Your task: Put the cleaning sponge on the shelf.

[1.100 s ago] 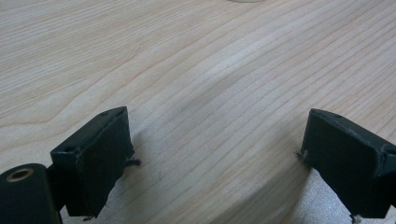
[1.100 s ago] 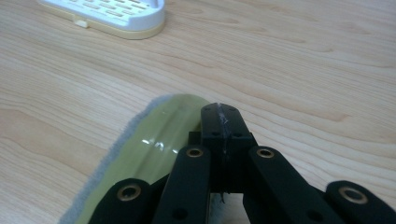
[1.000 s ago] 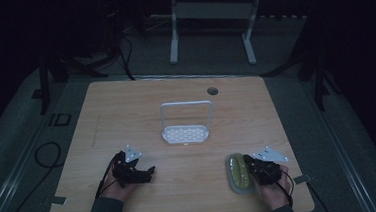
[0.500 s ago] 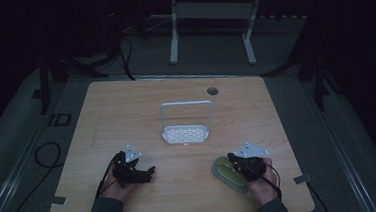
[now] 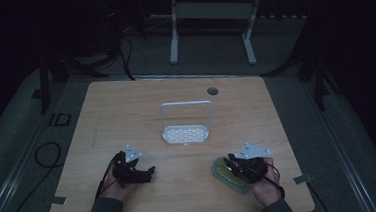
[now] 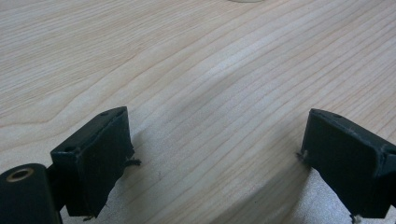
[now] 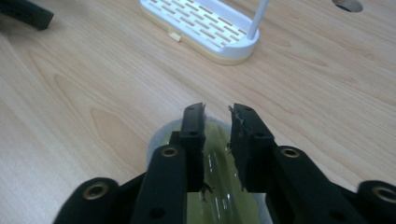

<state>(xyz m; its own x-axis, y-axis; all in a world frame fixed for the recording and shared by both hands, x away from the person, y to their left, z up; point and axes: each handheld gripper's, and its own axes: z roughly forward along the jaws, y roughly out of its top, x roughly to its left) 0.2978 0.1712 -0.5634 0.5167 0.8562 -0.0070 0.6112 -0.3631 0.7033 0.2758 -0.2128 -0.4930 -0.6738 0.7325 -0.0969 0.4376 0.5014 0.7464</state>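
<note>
A: What sits nearest?
B: The right gripper (image 7: 217, 116) hovers over a green dish (image 5: 227, 174) at the table's (image 5: 140, 102) near right, jaws just parted, a narrow gap, gripping nothing.
A: The left gripper (image 5: 139, 173)?
B: Near left, jaws wide over bare wood.
A: Farther?
B: A white rack (image 5: 186, 133) mid-table, unobstructed.

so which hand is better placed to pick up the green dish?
Right. The right gripper sits over the green dish, jaws slightly apart, just opening. The left gripper is open over bare table, well away from it.
</note>
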